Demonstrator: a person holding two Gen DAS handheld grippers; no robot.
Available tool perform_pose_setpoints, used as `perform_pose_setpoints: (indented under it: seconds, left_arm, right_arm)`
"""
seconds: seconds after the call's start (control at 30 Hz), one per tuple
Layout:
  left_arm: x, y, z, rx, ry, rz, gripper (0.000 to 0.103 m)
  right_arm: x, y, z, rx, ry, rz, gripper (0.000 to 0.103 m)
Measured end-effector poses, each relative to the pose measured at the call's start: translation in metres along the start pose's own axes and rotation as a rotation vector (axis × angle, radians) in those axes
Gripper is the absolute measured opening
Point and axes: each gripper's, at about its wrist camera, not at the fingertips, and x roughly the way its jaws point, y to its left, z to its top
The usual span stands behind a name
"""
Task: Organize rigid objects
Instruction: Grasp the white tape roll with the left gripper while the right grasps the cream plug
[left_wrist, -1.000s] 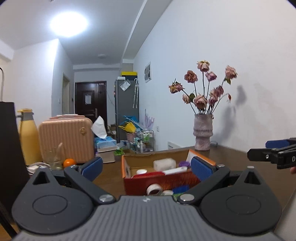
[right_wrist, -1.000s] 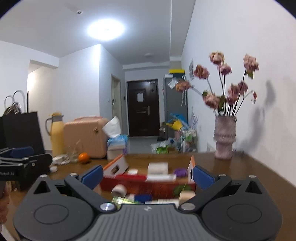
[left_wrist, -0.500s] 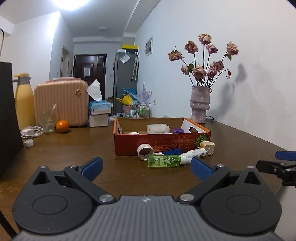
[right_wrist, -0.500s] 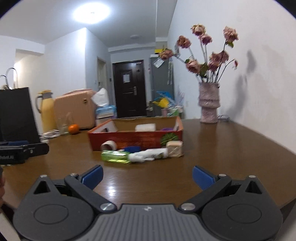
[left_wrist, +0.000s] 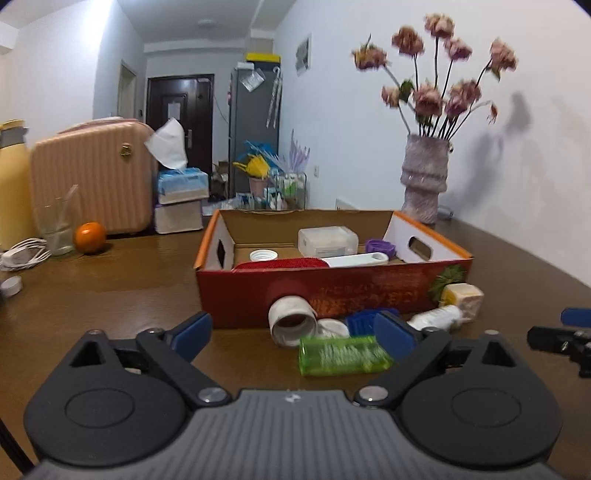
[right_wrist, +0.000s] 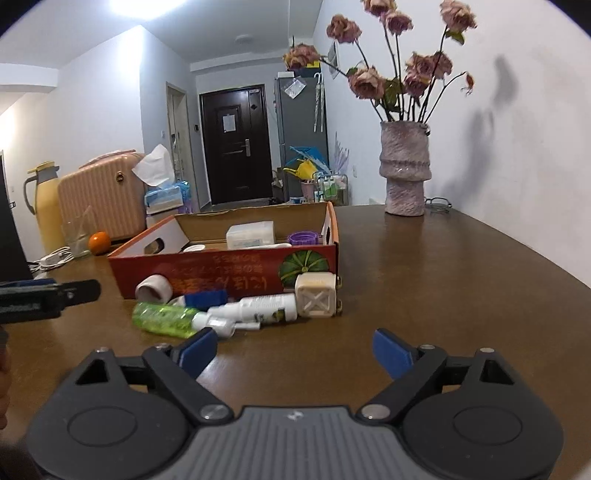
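Left tool (left_wrist: 291, 330): fingers spread wide, holding nothing, low over the counter (left_wrist: 110, 295), facing the green bottle (left_wrist: 341, 355).
Right tool (right_wrist: 293, 345): fingers spread wide, holding nothing, near the white spray bottle (right_wrist: 258, 308).
Cardboard box (left_wrist: 332, 291): open-topped, on the counter; holds a white container (left_wrist: 327, 240), purple cap (left_wrist: 380, 246), white lid (left_wrist: 263, 254), red item (left_wrist: 280, 264).
Loose items along the box's near wall: tape roll (left_wrist: 291, 321), green bottle, blue piece (right_wrist: 207, 297), white spray bottle, cream cube (right_wrist: 316, 295).
Vase of flowers (right_wrist: 404, 173): behind the box, by the wall.
Orange (left_wrist: 89, 237): far left, beside a glass (left_wrist: 59, 229).
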Motion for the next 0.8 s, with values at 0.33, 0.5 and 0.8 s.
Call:
perform_pose_setpoints:
  seconds: [0.33, 0.5, 0.8]
  left_arm:
    - [0.102, 0.018, 0.01, -0.11, 0.173, -0.023, 0.064]
    - [0.11, 0.022, 0.004, -0.131, 0.208, -0.035, 0.047]
    - [0.102, 0.016, 0.005, -0.094, 0.168, -0.051, 0.047]
  right_arm:
    - [0.106, -0.028, 0.042, 0.064, 0.071, -0.033, 0.076]
    - [0.141, -0.028, 0.037, 0.088, 0.139, 0.006, 0.069]
    - [0.148, -0.029, 0.032, 0.162, 0.128, 0.042, 0.058]
